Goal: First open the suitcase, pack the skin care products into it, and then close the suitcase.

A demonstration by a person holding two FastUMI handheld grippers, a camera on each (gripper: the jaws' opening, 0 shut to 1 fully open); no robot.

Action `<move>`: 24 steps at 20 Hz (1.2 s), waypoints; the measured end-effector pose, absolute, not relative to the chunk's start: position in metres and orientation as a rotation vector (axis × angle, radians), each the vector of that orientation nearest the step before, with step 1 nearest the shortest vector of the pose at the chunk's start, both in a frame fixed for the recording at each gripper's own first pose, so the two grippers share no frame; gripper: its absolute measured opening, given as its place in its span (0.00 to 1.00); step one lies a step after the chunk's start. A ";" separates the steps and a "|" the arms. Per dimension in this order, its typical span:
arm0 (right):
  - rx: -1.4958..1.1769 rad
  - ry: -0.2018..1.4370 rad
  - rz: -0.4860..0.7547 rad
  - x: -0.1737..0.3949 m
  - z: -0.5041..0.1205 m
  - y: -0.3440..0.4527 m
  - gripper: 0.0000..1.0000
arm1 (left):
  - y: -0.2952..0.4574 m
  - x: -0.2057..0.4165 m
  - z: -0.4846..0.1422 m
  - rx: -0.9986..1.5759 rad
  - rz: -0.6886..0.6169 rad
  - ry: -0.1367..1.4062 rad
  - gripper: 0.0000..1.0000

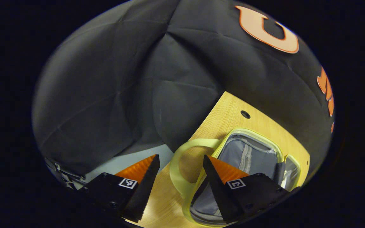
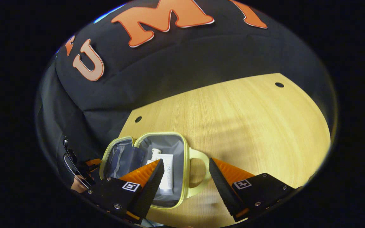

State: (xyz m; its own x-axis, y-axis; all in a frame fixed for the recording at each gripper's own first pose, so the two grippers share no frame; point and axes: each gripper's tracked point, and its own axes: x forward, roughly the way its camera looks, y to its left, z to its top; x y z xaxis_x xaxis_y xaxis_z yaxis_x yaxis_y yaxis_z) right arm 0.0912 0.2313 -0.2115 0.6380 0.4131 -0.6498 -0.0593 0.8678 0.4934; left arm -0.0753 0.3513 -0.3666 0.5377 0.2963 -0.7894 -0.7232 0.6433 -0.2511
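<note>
On the wooden table (image 2: 249,120) the small suitcase (image 2: 182,148) lies open flat, its handle (image 2: 201,171) pointing my way. I judge opening done and packing at least begun: a white tube (image 2: 166,174) and a second white container beside it lie in the grey lining. Closing remains. My right gripper (image 2: 185,177) hangs wide open and empty above the handle; my left gripper (image 1: 179,177) is also spread and empty, near the case's handle (image 1: 182,164). Nothing on the table blocks the lid (image 2: 119,158).
</note>
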 end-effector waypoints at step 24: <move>0.344 0.579 0.172 0.110 -0.138 0.128 0.95 | 0.328 -0.057 -0.304 -0.645 0.463 0.744 0.10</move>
